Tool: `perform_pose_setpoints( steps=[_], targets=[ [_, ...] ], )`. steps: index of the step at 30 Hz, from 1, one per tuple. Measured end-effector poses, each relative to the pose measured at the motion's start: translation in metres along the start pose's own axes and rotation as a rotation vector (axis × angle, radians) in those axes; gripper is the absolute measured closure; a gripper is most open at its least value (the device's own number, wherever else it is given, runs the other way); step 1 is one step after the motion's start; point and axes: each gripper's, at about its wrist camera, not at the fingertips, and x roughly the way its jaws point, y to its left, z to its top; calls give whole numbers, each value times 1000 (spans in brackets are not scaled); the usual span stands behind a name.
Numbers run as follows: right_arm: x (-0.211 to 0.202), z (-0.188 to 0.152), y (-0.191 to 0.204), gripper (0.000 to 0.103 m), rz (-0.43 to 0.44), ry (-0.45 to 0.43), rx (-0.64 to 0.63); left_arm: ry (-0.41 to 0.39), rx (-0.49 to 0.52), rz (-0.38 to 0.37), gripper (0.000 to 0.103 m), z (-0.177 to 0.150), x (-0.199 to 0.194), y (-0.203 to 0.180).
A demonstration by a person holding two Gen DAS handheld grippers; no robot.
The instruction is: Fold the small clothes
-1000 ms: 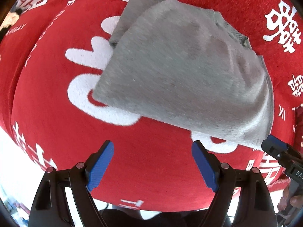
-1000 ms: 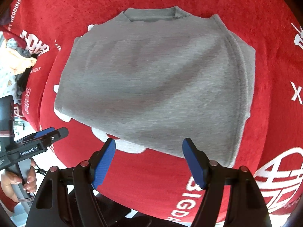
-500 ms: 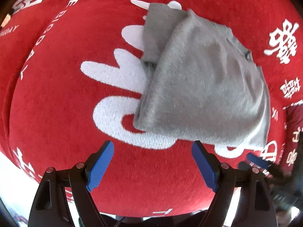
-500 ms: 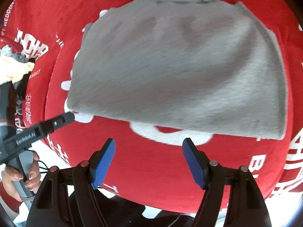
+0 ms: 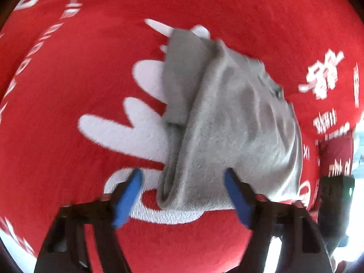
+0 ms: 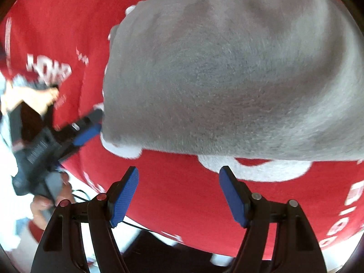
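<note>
A small grey garment (image 5: 229, 122) lies partly folded on the red cloth, sleeve tucked under its left side. It fills the upper part of the right wrist view (image 6: 227, 72). My left gripper (image 5: 184, 195) is open, its blue fingers either side of the garment's near left corner. It also shows in the right wrist view (image 6: 86, 132), touching that corner. My right gripper (image 6: 179, 188) is open and empty, just short of the garment's near hem. Its dark body shows at the right edge of the left wrist view (image 5: 334, 195).
A red cloth (image 5: 68, 91) with white letters and shapes covers the table. Its front edge runs close below both grippers (image 6: 159, 232). A hand holds the left gripper's handle (image 6: 45, 202). Pale items lie at the far left (image 6: 13, 95).
Both grippers have moved forward toward the garment. The left one now straddles the near left corner; the right one is closer to the hem. Both stay open.
</note>
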Motion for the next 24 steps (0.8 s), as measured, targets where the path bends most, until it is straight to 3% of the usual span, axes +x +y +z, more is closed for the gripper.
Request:
perform_pose_setpoints(
  steps=[3,6,7,9,10,12,13,14,20,24],
  targets=[
    [6,3,-17,27,84,-12,107,45,68,-24,55,2,9,-5],
    [7,3,-29,27,170,-48,194,61,91,-40,57,3,10,-7],
    [6,3,-33,27,206,-62,225,66,94,-48,70,4,10,-7],
    [7,4,-43,27,274,-89,300,87,98,-59,74,6,12,-8],
    [8,6,-47,28,302,-97,334,94,100,-63,87,8,15,-10],
    [11,9,-54,57,356,-110,404,115,120,-56,95,10,17,-11],
    [14,10,-55,90,365,-105,425,117,129,-56,95,10,15,-11],
    [16,12,-55,95,348,-98,430,118,137,-58,95,9,12,-10],
    [4,6,-36,95,269,-93,282,137,204,-18,95,-6,6,-10],
    [16,0,-42,95,187,-56,248,143,177,-8,95,-13,11,-2]
  ],
)
